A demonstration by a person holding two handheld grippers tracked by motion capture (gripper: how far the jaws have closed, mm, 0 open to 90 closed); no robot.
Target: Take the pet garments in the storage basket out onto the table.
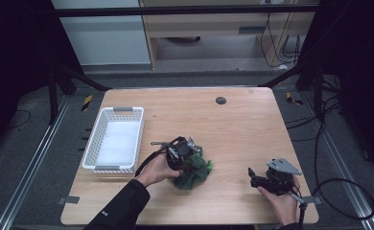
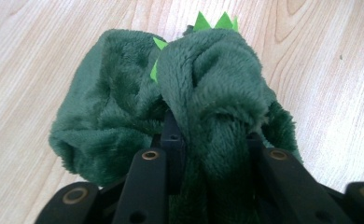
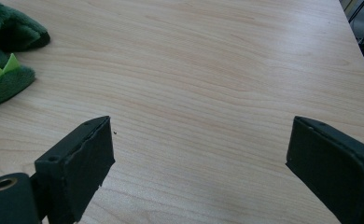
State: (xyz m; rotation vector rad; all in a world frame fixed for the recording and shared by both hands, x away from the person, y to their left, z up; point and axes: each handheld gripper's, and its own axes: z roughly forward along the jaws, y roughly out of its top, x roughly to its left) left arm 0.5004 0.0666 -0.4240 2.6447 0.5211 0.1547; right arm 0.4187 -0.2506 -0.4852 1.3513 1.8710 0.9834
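Left gripper sits on the green plush toy, near the middle of the wooden table, slightly toward the near edge. In the left gripper view its jaws pinch a fold of the plush; fabric bulges between and around them, so it's clamped on the toy, which rests on the tabletop. Bright green felt spikes poke out at the far side of the plush.

Right gripper is near the near-right corner, well apart from the toy, jaws wide apart, nothing between them, bare wood ahead, toy's edge at far left of its view.

Step, as I judge it: grasp of the toy, either just taken or about to be let go. The white basket at left is empty and looks like the likely target. Next move calls for a firm hold and a lift clear of the basket wall.

Surface: light wood-grain, one dark round cap at the far edge. Room: dark, grey floor, metal rails, cables at right.
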